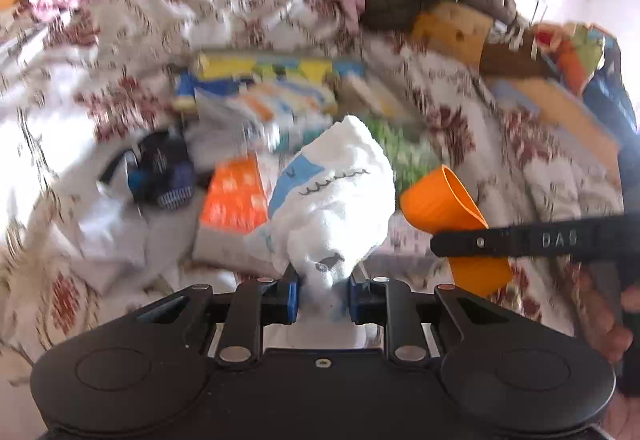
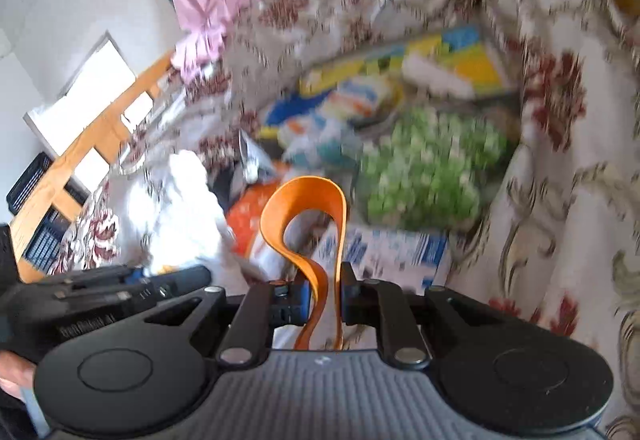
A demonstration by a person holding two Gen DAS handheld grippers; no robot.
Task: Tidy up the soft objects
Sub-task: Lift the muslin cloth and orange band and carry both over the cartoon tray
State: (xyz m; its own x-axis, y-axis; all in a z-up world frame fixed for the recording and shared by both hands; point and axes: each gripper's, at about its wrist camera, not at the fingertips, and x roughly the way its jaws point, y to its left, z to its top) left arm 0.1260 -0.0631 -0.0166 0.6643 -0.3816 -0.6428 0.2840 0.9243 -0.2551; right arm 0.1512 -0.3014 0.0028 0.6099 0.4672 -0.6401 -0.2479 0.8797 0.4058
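Left gripper (image 1: 323,294) is clamped on a white cloth (image 1: 340,195) with blue print, held above the floral bedspread (image 1: 472,127). Beside it to the right, right gripper (image 2: 325,300) pinches a squashed orange cup (image 2: 308,215). Background clutter is blurred.

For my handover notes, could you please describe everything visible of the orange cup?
The orange cup looks like soft, flexible silicone, plain and unmarked. The right tongs are shut on it, squashing its wall into a curled fold. From the left view it tilts, mouth up-left, held above the floral bedspread, beside the white cloth.
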